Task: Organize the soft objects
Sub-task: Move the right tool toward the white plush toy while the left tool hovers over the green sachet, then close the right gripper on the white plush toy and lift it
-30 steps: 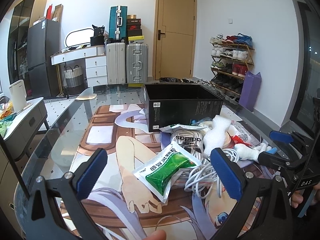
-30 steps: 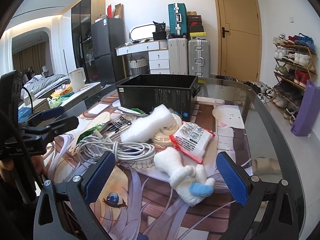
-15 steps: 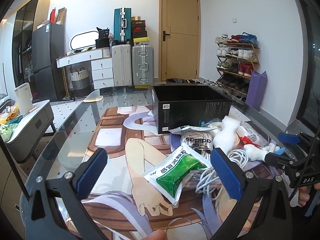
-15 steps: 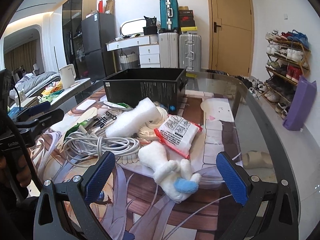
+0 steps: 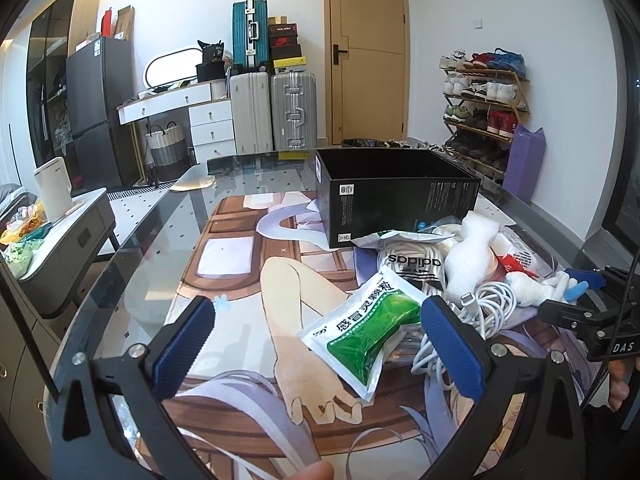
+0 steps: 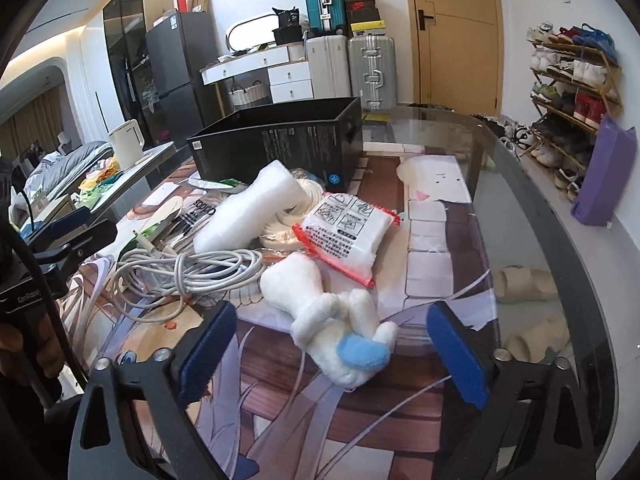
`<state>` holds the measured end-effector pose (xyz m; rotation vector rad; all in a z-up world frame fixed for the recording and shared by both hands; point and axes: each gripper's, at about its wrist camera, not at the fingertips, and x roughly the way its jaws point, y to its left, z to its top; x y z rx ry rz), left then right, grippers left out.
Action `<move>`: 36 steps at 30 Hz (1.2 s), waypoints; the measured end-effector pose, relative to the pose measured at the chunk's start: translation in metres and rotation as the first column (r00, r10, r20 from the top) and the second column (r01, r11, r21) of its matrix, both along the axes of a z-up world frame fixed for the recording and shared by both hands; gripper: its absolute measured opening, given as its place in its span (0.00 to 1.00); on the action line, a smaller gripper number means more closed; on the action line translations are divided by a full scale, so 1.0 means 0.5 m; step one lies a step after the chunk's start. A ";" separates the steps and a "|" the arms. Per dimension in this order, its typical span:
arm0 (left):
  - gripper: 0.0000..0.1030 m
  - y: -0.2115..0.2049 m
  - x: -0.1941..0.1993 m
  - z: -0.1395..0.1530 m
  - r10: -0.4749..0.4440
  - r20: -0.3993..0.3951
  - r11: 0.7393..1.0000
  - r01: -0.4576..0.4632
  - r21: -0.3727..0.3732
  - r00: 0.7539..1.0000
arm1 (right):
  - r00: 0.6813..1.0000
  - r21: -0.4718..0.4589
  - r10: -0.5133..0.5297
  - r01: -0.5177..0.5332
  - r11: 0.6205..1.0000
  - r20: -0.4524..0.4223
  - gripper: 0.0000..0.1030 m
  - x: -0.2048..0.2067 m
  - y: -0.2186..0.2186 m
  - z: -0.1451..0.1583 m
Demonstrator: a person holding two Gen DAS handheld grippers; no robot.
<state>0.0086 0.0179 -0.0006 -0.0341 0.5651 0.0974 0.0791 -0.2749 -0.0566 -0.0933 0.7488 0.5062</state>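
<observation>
Soft objs all sitting in a heap on the table [image 5: 168, 216], just in front of the black box [image 5: 394, 196]: green sachet [image 5: 362, 330], adidas bag [image 5: 412, 266], foam roll [image 6: 250, 214], white cable coil [image 6: 188, 270], red-edged packet [image 6: 346, 232], plush toy [image 6: 332, 316]. Box interior not visible from either cam, but nothing poking above the rim, so judging task barely started, whole pile left to move, presumably into the box.

Left tongs [image 5: 320, 350] gaping wide, holding nothing, hovering w/ the sachet lying between the pads, nearer the right pad. Right tongs [image 6: 334, 354] also spread wide, gripping nothing, plush sitting between the pads, not touching either as far as I can tell.
</observation>
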 end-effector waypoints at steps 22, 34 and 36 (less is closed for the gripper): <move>1.00 0.005 0.022 -0.016 -0.015 -0.071 1.000 0.015 -0.001 0.997 | 0.999 -0.018 0.049 -0.049 0.999 -0.019 0.55 -0.011 0.011 -0.009; 1.00 -0.001 0.023 -0.021 -0.032 -0.088 0.999 0.031 -0.006 0.996 | 0.998 0.010 0.062 -0.062 0.998 0.024 0.35 -0.020 0.007 0.008; 1.00 -0.001 0.023 -0.021 -0.032 -0.089 0.999 0.032 -0.005 0.996 | 0.997 0.018 0.065 -0.065 0.998 0.037 0.35 -0.022 0.008 0.013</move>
